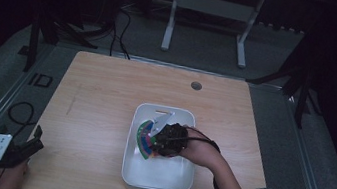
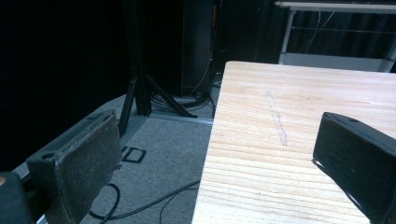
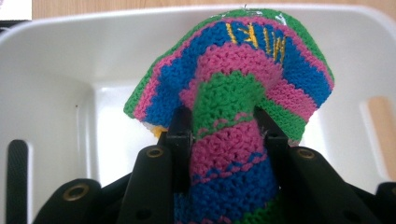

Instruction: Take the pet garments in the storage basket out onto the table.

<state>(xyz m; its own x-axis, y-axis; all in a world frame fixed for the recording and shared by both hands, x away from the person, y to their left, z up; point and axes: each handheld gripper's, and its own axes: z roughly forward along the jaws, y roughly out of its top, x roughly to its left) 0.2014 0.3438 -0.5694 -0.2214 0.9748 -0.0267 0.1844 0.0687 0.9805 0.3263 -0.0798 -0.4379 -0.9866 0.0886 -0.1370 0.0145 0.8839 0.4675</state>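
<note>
Beneath the right gripper (image 1: 164, 135) sits the white plastic rectangular tub (image 1: 134, 170); its jaws pinch the striped pink, blue and green crocheted cloth (image 3: 233, 100), probably not yet lifted clear. The left gripper (image 1: 30, 144) idles, jaws apart.

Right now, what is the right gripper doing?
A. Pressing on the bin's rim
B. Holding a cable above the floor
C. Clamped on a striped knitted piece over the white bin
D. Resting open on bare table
C: the right gripper pinches the striped knitted piece between its jaws, over the white bin.
</note>
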